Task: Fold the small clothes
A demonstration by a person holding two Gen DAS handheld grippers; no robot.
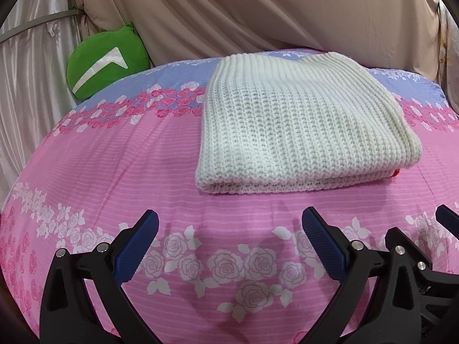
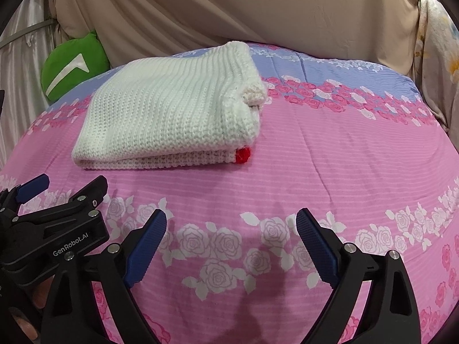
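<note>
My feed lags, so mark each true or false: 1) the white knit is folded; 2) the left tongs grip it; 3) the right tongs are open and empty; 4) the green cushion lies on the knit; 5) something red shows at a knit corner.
1) True: the white knit lies folded on the pink floral bedspread.
2) False: the left tongs are open, short of it.
3) True: the right tongs hold nothing.
4) False: the green cushion sits behind the bedspread, apart from the knit.
5) True: a red patch shows there.
</note>
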